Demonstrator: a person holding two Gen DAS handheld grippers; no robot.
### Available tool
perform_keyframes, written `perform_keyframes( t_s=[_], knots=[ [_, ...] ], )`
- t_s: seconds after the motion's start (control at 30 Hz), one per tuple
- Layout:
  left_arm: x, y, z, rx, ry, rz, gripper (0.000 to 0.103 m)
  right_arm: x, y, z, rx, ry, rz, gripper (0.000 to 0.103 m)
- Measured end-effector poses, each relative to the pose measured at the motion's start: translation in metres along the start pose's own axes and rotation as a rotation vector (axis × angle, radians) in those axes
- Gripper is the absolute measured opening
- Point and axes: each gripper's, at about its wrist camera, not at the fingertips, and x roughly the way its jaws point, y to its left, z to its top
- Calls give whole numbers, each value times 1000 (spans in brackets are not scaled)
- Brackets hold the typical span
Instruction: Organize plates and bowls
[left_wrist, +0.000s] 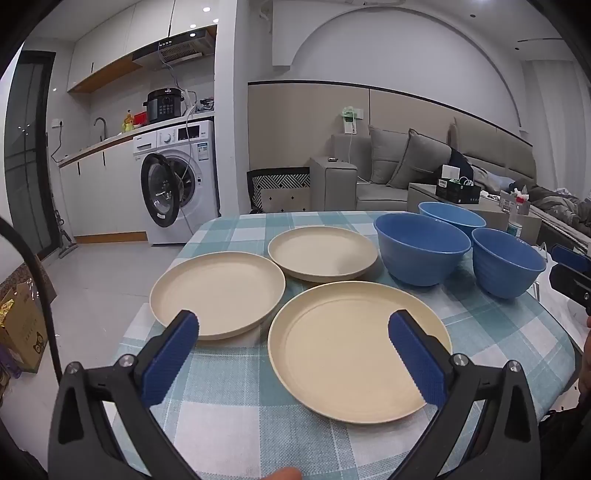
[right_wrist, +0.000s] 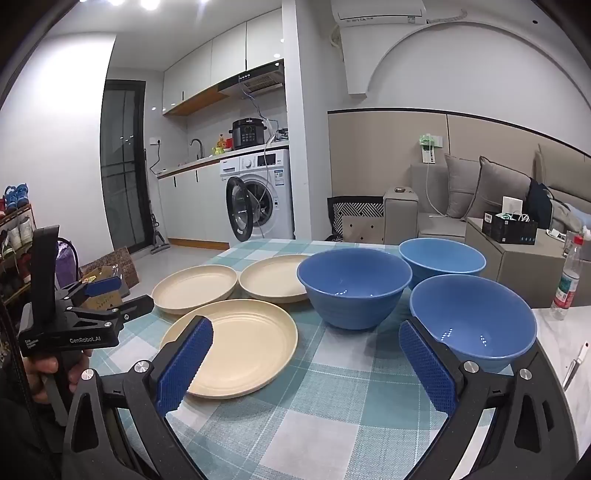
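Observation:
Three cream plates lie side by side on the checked tablecloth (left_wrist: 236, 406): a near plate (left_wrist: 360, 350), a left plate (left_wrist: 218, 291) and a far plate (left_wrist: 323, 253). To their right stand three blue bowls: a middle bowl (left_wrist: 421, 247), a far bowl (left_wrist: 452, 216) and a right bowl (left_wrist: 508, 266). My left gripper (left_wrist: 293, 325) hovers open over the near edge of the plates and holds nothing. My right gripper (right_wrist: 306, 328) is open too, between the near plate (right_wrist: 236, 350) and the right bowl (right_wrist: 472, 321), above the cloth. All the bowls sit upright and apart.
A water bottle (right_wrist: 567, 284) stands on a white surface right of the table. Beyond the table's far edge are a washing machine (left_wrist: 177, 184) with its door open, a sofa (left_wrist: 406, 173) and a low side table (right_wrist: 517, 254). Cardboard boxes (left_wrist: 22, 325) sit on the floor at left.

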Motion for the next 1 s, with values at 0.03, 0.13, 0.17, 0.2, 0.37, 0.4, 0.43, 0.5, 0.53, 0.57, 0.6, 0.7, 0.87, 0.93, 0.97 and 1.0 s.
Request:
perform_keyframes(
  t_s=[0.03,0.13,0.17,0.2,0.37,0.4,0.43,0.5,0.53,0.57,0.6,0.7,0.87,0.93,0.97,1.0],
  knots=[
    [0,1,0,-13,-1,-4,103,0,0,0,-1,-3,-1,103],
    [-1,2,0,-12,-1,-6,103,1,0,0,-4,8,-2,103],
    [1,4,2,-13,0,-6,103,0,0,0,-2,7,-1,103],
    [0,6,3,-11,-2,-7,103,0,0,0,-2,6,0,103],
    [-2,6,5,6,-11,0,103,0,1,0,-6,7,1,103],
    [-1,5,5,9,-11,1,103,0,0,0,-5,7,2,103],
    [-1,6,6,10,-11,1,103,0,0,0,-4,7,2,103],
    [-2,-1,2,14,-11,5,103,0,-1,0,-4,8,1,103],
    [-3,0,3,15,-11,5,103,0,-1,0,-3,8,3,103],
    [-3,0,3,15,-10,5,103,0,-2,0,-2,8,3,103],
    [-3,0,2,15,-11,5,103,-1,-1,0,-4,8,2,103],
    [-3,0,3,18,-13,8,103,0,0,0,-10,6,-1,103],
    [-4,1,3,20,-15,12,103,3,0,-2,-11,7,0,103],
    [-4,1,3,19,-15,13,103,2,1,-1,-12,8,1,103],
    [-4,1,3,19,-14,12,103,2,1,-1,-11,8,0,103],
    [-4,2,3,20,-13,12,103,2,1,-1,-10,8,1,103]
  ],
)
